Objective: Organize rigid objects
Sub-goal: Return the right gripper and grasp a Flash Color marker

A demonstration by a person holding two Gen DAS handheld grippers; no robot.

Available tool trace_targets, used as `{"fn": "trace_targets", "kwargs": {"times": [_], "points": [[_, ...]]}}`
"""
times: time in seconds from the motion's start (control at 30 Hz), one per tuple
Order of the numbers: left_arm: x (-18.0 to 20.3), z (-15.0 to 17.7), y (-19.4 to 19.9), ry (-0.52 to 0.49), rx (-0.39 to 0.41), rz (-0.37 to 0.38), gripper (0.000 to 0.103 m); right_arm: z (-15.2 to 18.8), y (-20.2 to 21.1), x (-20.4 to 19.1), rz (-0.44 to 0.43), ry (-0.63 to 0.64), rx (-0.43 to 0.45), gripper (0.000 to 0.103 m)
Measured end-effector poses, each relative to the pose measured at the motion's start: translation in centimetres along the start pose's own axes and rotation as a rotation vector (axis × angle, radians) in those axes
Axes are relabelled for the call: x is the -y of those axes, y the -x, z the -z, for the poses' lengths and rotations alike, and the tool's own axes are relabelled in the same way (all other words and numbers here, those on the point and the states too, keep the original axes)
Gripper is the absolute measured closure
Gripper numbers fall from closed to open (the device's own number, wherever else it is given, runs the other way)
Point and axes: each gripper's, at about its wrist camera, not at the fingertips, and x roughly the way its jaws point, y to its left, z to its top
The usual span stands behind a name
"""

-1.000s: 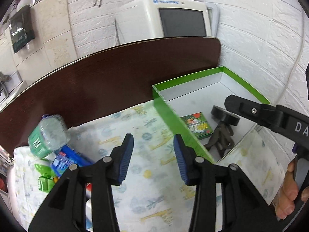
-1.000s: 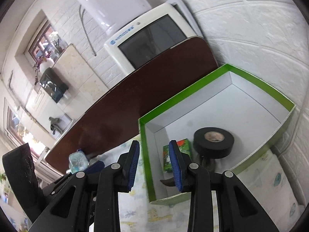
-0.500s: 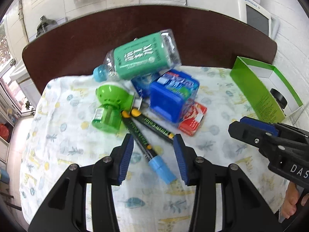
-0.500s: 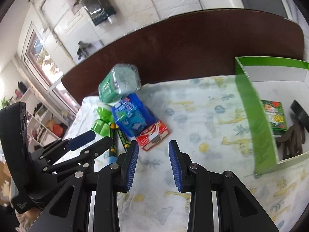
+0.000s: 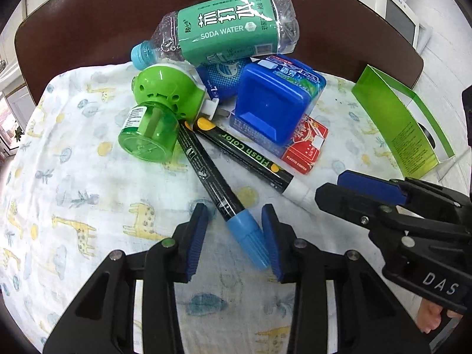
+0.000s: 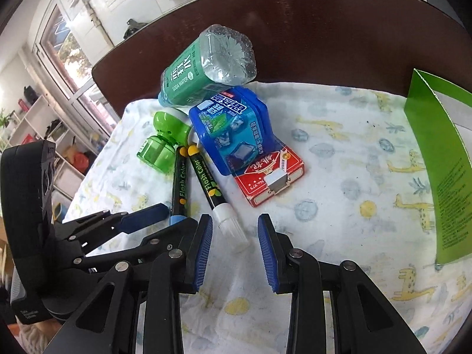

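Note:
Two black "Flash Color" markers lie side by side on the giraffe-print cloth (image 5: 73,177). The blue-capped marker (image 5: 206,171) has its cap between the pads of my left gripper (image 5: 233,208). Those jaws are closing, and a gap still shows on the left side of the cap. The white-capped marker (image 6: 206,183) points its cap into the mouth of my right gripper (image 6: 235,218), which is open with neither pad touching it. In the left wrist view my right gripper (image 5: 329,184) sits just right of the white cap. In the right wrist view my left gripper (image 6: 180,215) straddles the blue cap.
Behind the markers lies a pile: a soda water bottle (image 5: 227,32), a green plug-in device (image 5: 159,109), a blue box (image 5: 274,103) and a red card pack (image 5: 306,150). A green-walled box (image 5: 398,124) stands at the right. The dark table edge (image 6: 324,29) runs behind.
Both grippers swung from the green box to the pile and came down over the markers. The left jaws have narrowed around the blue cap.

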Motion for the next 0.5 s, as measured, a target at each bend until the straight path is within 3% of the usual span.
{"fn": "trace_targets", "kwargs": {"times": [0.17, 0.43, 0.5], "points": [[-1.6, 0.8, 0.7, 0.003, -0.006, -0.010, 0.078, -0.3, -1.2, -1.7, -0.008, 0.080, -0.022, 0.068], [-3.0, 0.5, 0.8, 0.046, -0.008, -0.032, 0.078, -0.9, -4.1, -3.1, 0.034, 0.143, -0.043, 0.069], [-2.7, 0.3, 0.6, 0.026, 0.004, -0.048, 0.080, -0.8, -4.1, -3.5, 0.056, 0.165, -0.049, 0.081]]}}
